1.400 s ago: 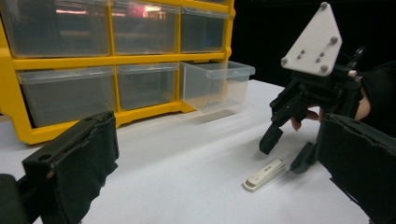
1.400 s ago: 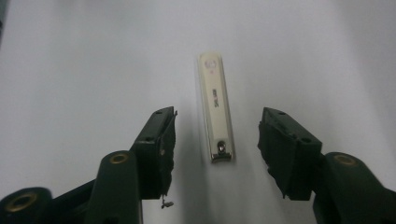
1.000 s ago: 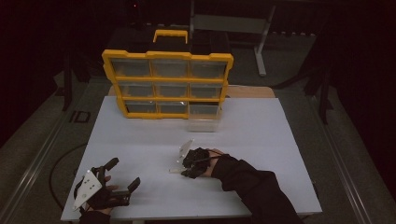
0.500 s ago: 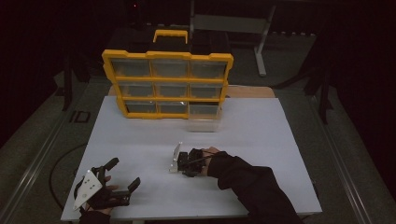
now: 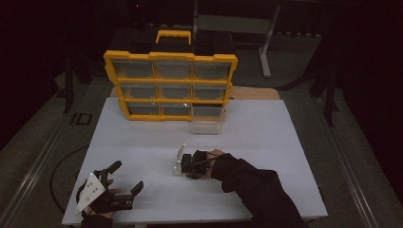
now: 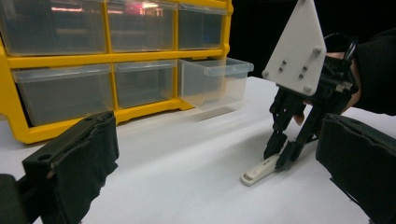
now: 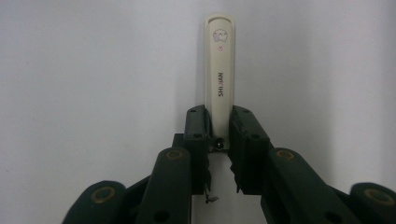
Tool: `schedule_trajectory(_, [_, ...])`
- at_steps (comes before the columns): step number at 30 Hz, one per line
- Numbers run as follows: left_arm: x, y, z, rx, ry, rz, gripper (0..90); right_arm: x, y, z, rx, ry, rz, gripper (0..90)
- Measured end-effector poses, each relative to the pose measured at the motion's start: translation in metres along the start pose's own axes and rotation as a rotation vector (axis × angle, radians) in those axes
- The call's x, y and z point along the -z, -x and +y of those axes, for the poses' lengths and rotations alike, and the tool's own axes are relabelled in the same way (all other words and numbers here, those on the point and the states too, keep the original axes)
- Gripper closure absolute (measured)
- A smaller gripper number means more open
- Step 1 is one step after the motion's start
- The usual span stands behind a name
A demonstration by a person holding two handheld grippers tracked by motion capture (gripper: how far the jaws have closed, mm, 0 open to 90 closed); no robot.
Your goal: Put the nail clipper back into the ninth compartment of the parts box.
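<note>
L gripper [image 5: 124, 181] idle at table's [image 5: 266, 133] near-left corner, jaws wide, empty. Centre: R gripper [image 7: 219, 128] pinches near end of cream nail clipper [image 7: 220, 70] lying flat on table. Judged light, stiff, smooth plastic; narrow, so may slip or pivot; grip mid-body.

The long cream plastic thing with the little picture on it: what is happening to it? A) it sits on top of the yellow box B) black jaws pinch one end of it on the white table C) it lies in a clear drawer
B: the right gripper has its jaws closed on one end of the long cream plastic thing, which lies on the white table.
</note>
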State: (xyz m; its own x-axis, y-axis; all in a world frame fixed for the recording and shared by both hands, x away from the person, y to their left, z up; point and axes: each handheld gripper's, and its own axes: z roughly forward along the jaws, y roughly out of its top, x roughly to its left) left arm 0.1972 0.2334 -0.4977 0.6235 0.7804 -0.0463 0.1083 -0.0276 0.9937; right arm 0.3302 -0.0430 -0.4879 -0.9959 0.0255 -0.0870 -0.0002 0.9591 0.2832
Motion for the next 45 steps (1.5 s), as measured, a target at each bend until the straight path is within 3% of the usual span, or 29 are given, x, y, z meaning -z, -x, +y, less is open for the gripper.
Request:
schedule_trajectory(13, [-0.002,0.0,-0.001,0.001,-0.011,0.002,0.3,0.022,0.002,-0.024,0.03,0.017,0.028,77.7])
schedule_trajectory(28, [-0.003,0.001,-0.001,0.0,-0.016,-0.002,0.3,0.059,0.002,-0.051,0.001,0.007,0.018,77.7])
schedule_trajectory(45, [-0.003,0.001,-0.001,-0.004,-0.016,0.001,0.3,0.1,-0.002,-0.059,0.013,0.014,0.026,77.7])
